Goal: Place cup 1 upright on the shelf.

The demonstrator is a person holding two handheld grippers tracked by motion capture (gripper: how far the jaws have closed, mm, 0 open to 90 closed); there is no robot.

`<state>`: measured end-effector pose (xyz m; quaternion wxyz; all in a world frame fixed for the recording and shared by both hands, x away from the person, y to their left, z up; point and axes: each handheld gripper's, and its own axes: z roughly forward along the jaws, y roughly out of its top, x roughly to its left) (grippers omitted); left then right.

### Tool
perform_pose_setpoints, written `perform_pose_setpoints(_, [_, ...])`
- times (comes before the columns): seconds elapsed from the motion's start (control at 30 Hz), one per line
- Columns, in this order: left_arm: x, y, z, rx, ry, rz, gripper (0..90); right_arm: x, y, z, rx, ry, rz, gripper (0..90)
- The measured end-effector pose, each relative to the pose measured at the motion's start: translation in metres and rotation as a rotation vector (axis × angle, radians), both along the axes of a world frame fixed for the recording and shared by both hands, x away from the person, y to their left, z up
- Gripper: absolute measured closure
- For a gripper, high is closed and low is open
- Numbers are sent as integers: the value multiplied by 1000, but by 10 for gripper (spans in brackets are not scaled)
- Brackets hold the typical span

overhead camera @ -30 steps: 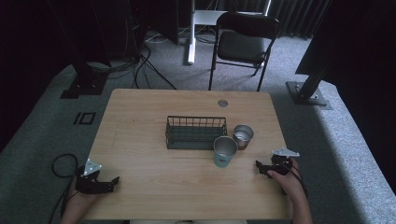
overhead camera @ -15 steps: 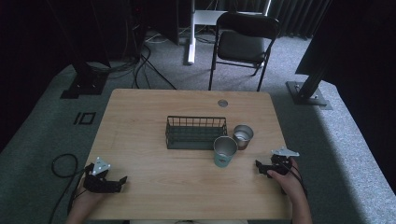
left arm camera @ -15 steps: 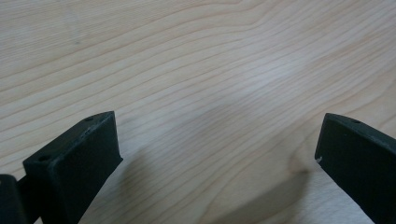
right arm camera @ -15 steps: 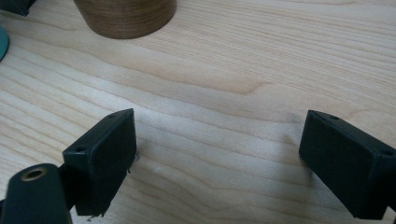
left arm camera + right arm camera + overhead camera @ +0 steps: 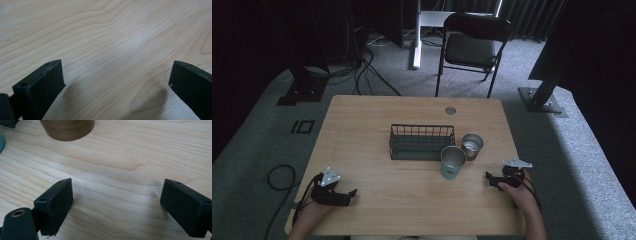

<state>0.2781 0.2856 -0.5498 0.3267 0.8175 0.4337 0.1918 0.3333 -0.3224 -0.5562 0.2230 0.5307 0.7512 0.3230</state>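
A dark wire basket (image 5: 422, 142) stands at the middle of the wooden table (image 5: 362, 125). At its right end are a teal cup (image 5: 453, 162) and, just behind that, a shorter metal cup (image 5: 472, 146). My left gripper (image 5: 350, 195) rests low at the table's front left, pointing right; its jaws stand wide apart over bare wood (image 5: 116, 82). My right gripper (image 5: 488, 179) sits at the front right, open and pointing left toward the cups. In the right gripper view (image 5: 116, 205) the metal cup's base (image 5: 67, 128) stands ahead, with the teal cup's edge (image 5: 1, 143) at the left.
A round grommet (image 5: 450, 110) sits near the table's far edge. A black folding chair (image 5: 474, 47) stands beyond the table. Cables and dark stand bases lie on the grey carpet at the left and right. Bare wood stretches between the two grippers.
My left gripper has slid to the right, from the table's left edge further onto the top. The right gripper, cups and basket have stayed put.
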Motion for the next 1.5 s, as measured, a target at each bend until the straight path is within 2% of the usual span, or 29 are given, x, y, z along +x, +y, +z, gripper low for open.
perform_pose_setpoints(0.43, [4,-26,6,-4,1,-78,5,0,0,0,-1,-1,2,109])
perform_pose_setpoints(0.7, [8,-47,11,-30,-21,-145,6,0,0,0,-1,-1,2,109])
perform_pose_setpoints(0.77, [8,-47,11,-30,-21,-145,6,0,0,0,0,0,2,109])
perform_pose_setpoints(0.93, [12,-63,16,-49,-33,-197,6,0,0,0,0,-1,2,109])
perform_pose_setpoints(1.17, [15,-81,20,-63,-49,-240,7,0,0,0,-1,-1,3,109])
perform_pose_setpoints(1.5, [18,-98,25,-67,-69,-284,7,0,0,0,0,-1,3,109])
